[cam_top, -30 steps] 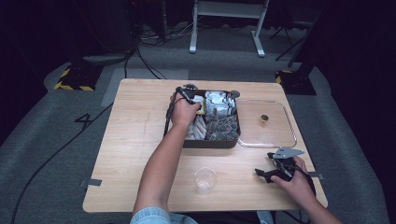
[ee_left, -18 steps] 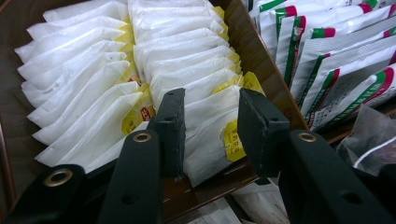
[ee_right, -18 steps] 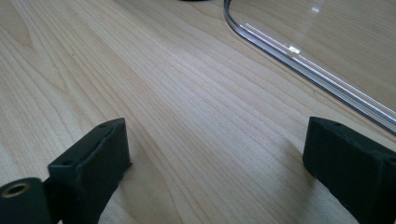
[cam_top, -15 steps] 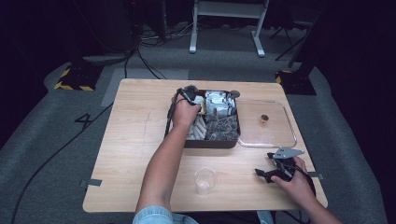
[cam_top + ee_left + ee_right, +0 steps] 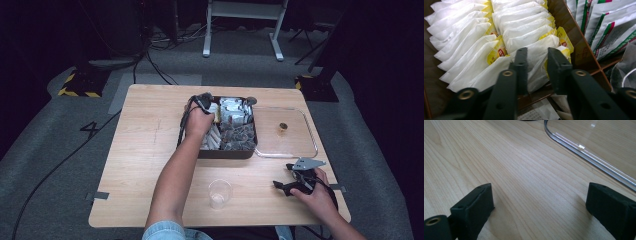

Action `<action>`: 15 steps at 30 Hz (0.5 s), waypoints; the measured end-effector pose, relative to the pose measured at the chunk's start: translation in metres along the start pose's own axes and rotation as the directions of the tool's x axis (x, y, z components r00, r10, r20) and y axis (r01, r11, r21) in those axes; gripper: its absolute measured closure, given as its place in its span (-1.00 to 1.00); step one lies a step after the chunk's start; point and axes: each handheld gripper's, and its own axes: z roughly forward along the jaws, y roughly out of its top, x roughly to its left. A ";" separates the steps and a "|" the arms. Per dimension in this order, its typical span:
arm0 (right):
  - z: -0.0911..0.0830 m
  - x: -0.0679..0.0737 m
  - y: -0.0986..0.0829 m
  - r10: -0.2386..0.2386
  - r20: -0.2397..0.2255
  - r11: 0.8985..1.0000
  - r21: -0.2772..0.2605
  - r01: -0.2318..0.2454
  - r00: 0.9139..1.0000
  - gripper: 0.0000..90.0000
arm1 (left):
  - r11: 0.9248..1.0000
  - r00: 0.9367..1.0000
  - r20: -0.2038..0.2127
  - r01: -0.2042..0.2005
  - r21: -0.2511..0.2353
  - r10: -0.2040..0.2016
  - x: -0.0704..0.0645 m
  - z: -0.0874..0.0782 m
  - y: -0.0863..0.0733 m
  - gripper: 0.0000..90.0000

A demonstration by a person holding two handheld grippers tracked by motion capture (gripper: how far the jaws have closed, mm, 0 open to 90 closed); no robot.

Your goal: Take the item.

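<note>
Left gripper (image 5: 536, 72): lower centre of its own view, reaching into the box; jaws narrowed around one white sachet (image 5: 537, 53), a pad on each side. Whether they press it I cannot tell.
Sachets: white with yellow tabs, packed on edge in a row across the upper left of the left gripper view; neighbours crowd the chosen one on both sides.
Divider (image 5: 576, 45): brown wall right of the row, with green-and-red striped packets (image 5: 614, 27) beyond it.
Box (image 5: 227, 153): dark tray at the centre of the high view, on the wooden table (image 5: 145, 150).
Right gripper (image 5: 286, 186): lower right of the high view, resting on the table, jaws spread wide, nothing between them.
Clear lid (image 5: 295, 150): lies flat just right of the box.
Plastic cup (image 5: 220, 192): upright at lower centre, between the two forearms.
</note>
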 end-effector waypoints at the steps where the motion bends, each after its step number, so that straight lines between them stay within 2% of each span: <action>1: 0.000 0.000 0.000 0.000 0.000 1.000 0.000 0.000 1.000 -0.83 | 1.000 1.000 -0.006 -0.010 0.002 0.010 -0.001 -0.001 0.000 0.69; 3: 0.000 0.000 0.000 0.000 0.000 1.000 0.000 0.000 1.000 -0.83 | 1.000 1.000 -0.012 -0.024 0.009 0.024 -0.002 -0.002 0.001 0.90; 4: 0.000 0.000 0.000 0.000 0.000 1.000 0.000 0.000 1.000 -0.83 | 0.999 0.999 -0.018 -0.032 0.013 0.032 -0.003 -0.003 0.001 0.90; 5: 0.000 0.000 0.000 0.000 0.000 1.000 0.000 0.000 1.000 -0.83 | 0.998 0.997 -0.032 -0.064 0.015 0.065 -0.004 -0.005 0.002 0.99; 11: 0.000 0.000 0.000 0.000 0.000 1.000 0.000 0.000 1.000 -0.83 | 0.997 0.997 -0.021 -0.072 0.008 0.072 -0.008 -0.009 0.002 1.00; 15: 0.000 0.000 0.000 0.000 0.000 1.000 0.000 0.000 1.000 -0.83 | 0.996 0.996 -0.028 -0.087 -0.014 0.086 -0.007 -0.014 0.005 1.00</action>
